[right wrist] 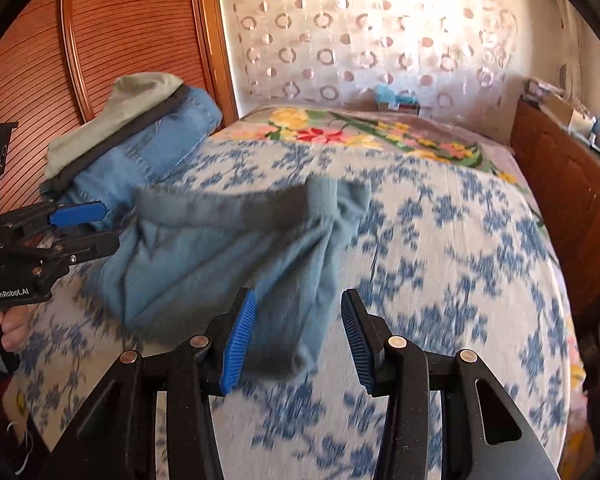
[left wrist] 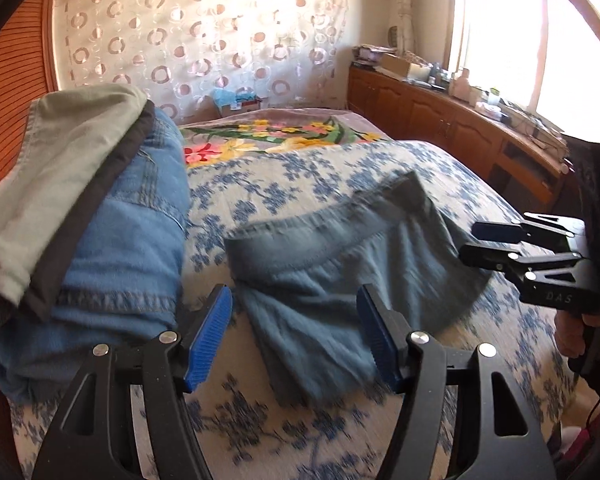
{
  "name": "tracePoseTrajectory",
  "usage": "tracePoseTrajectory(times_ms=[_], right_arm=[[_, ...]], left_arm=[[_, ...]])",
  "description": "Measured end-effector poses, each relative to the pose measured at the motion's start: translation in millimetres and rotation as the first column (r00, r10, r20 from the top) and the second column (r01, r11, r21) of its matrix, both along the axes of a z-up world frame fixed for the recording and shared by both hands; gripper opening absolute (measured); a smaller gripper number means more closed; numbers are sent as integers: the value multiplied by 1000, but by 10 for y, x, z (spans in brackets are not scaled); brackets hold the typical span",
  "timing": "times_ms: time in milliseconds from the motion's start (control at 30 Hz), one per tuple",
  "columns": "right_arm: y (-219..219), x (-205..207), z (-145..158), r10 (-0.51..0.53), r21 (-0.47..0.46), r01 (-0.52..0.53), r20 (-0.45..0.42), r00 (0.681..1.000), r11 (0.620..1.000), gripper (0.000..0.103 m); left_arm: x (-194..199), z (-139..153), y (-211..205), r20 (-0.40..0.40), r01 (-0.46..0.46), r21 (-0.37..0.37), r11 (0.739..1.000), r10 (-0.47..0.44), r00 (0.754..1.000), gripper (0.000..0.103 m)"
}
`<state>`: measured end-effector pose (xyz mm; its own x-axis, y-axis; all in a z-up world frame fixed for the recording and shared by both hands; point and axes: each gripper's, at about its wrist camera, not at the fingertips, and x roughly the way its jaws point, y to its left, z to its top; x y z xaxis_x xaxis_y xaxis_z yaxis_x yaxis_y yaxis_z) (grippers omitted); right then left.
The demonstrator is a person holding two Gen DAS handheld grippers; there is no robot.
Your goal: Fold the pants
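Grey-blue pants lie folded in a loose bundle on the bed, waistband toward the far side; they also show in the right wrist view. My left gripper is open and empty, hovering over the near left edge of the pants. My right gripper is open and empty, just above the near right corner of the pants. Each gripper shows in the other's view: the right gripper at the pants' right edge, the left gripper at their left edge.
The bed has a blue-flowered white cover and a floral blanket farther back. A stack of folded clothes, with jeans under a beige garment, sits at the left beside a wooden headboard. A cluttered wooden cabinet runs along the right.
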<state>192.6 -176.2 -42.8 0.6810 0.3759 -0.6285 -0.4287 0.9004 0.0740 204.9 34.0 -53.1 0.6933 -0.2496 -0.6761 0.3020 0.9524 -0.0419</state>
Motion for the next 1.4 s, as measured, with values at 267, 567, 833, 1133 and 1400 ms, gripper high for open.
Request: tracePoseTrajectory(times_ms=[267,567,833,1133,1400], right_arm=[[-19,-82,-17,37,12,-37,-40,998,999,46],[-9,31,-78,53,41,-50,-84,995,998,39],[-157,-77,30,71,105,-65,-57,996,992,10],[-468,-645,78,104,169,-92,-61,993,981,10],[-603,-1026,12,102,145,-91,-73,992,985,10]], left_arm=[[-282,-131,-6,-41,48,-16,999,-49,998,66],[-234,-269,-2,-88,61,-20,998,-63,994,36],[-300,-175,56,-55,67,-48,997,-70,996,8],[-715,5,99,-22,107,-96,990,-110,994,8],[-1004,-27,-7,-35,129,-105,986,-133,990,8]])
